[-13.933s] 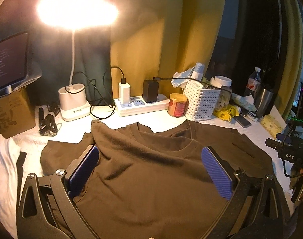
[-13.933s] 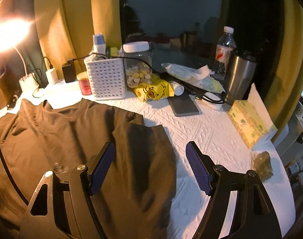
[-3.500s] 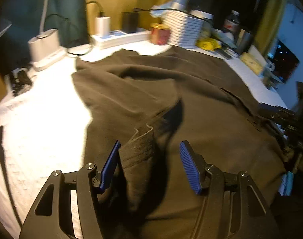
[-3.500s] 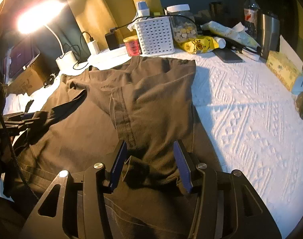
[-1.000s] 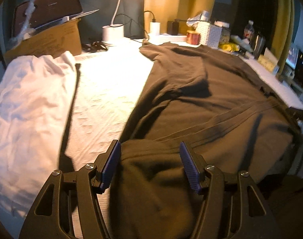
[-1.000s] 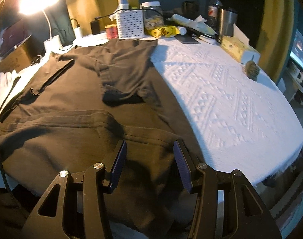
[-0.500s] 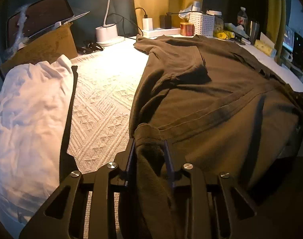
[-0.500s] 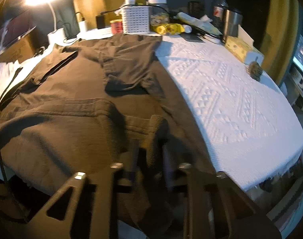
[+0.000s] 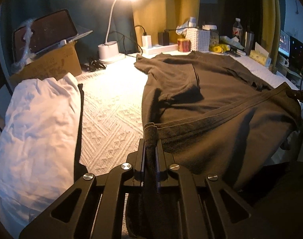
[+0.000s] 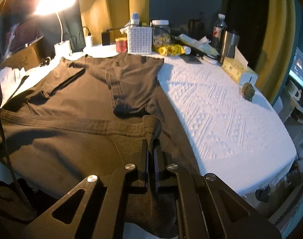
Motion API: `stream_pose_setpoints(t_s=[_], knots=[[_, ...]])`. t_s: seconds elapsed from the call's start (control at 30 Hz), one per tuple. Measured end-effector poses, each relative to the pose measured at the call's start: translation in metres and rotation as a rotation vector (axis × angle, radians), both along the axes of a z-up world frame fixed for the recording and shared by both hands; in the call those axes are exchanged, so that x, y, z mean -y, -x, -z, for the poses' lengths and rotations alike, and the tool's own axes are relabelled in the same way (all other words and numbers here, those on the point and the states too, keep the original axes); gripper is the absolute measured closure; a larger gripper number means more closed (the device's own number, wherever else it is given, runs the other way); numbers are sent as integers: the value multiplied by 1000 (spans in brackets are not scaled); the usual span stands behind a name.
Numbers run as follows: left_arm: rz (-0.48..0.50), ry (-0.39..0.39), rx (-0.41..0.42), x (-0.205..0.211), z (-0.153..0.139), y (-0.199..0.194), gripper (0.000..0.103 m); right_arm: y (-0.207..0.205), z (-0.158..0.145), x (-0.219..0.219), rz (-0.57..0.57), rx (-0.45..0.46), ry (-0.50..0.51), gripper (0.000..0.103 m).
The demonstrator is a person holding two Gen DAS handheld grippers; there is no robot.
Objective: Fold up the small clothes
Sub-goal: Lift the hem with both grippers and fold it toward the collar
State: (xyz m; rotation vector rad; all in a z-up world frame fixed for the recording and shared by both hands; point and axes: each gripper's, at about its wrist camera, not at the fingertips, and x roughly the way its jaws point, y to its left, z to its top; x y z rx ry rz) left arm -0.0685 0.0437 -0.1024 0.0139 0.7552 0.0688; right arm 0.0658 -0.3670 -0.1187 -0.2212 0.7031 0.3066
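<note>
Matt brown knit-cloth T-shirt [image 9: 221, 91] with stitched hem, on a white textured woven table cover [image 9: 111, 109]; matt black plastic left gripper [image 9: 151, 149] with shiny metal screws; at twelve o'clock, white perforated plastic basket [image 10: 139, 39]; brushed-metal tumbler [image 10: 229, 41]; plain cardboard box [image 9: 50, 65].

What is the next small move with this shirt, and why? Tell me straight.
Probably lift both hem corners and carry them toward the collar end. The left gripper and right gripper are each shut on a bottom corner of the brown T-shirt, the hem is already raised between them, and both sleeves lie folded inward, so the bottom-to-top fold looks like the remaining step.
</note>
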Motion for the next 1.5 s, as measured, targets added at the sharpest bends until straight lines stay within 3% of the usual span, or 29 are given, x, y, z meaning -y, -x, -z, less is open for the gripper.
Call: stream_pose_setpoints(t_s=[0.77, 1.5], knots=[[-35, 4, 78, -2, -34, 13, 99, 14, -64, -8, -1, 180, -24, 98], [-26, -46, 158, -8, -70, -25, 99, -14, -89, -5, 25, 231, -60, 98]])
